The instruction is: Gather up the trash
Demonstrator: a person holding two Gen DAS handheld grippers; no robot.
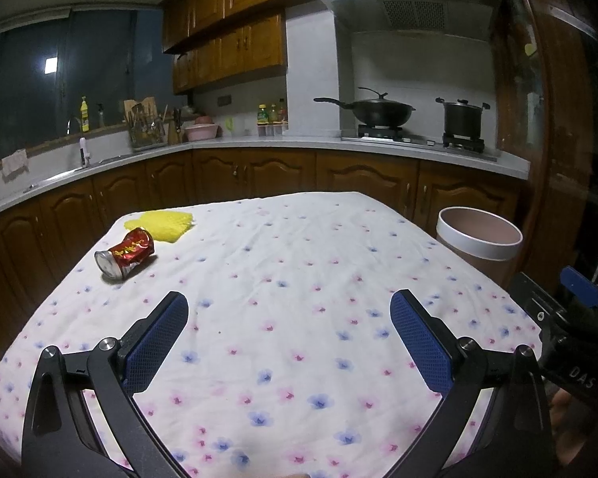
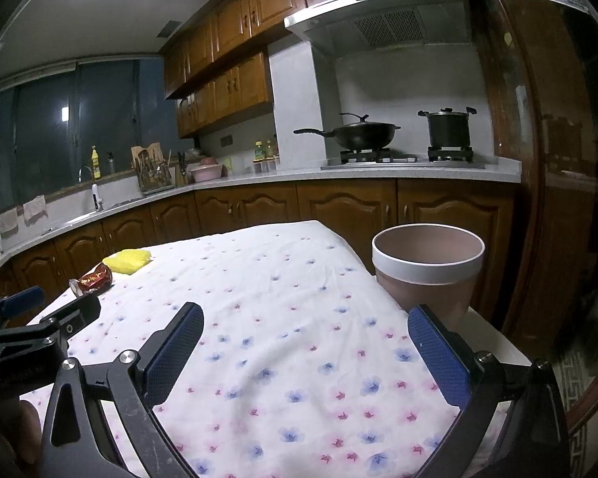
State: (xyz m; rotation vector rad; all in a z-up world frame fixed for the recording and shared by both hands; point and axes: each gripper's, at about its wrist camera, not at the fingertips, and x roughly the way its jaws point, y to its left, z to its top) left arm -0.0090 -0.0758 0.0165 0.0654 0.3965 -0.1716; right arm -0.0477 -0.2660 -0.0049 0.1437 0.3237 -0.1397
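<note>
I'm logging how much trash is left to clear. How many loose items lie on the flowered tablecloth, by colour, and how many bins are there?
Red: 1, the crushed can lying on its side
Yellow: 1, the yellow foam net just behind the can
Bins: 1, the pink bin with a white rim, beside the table
Total: 2 pieces of trash, 1 bin

Left tongs (image 1: pixel 289 304) and right tongs (image 2: pixel 305 318), both agape.
</note>
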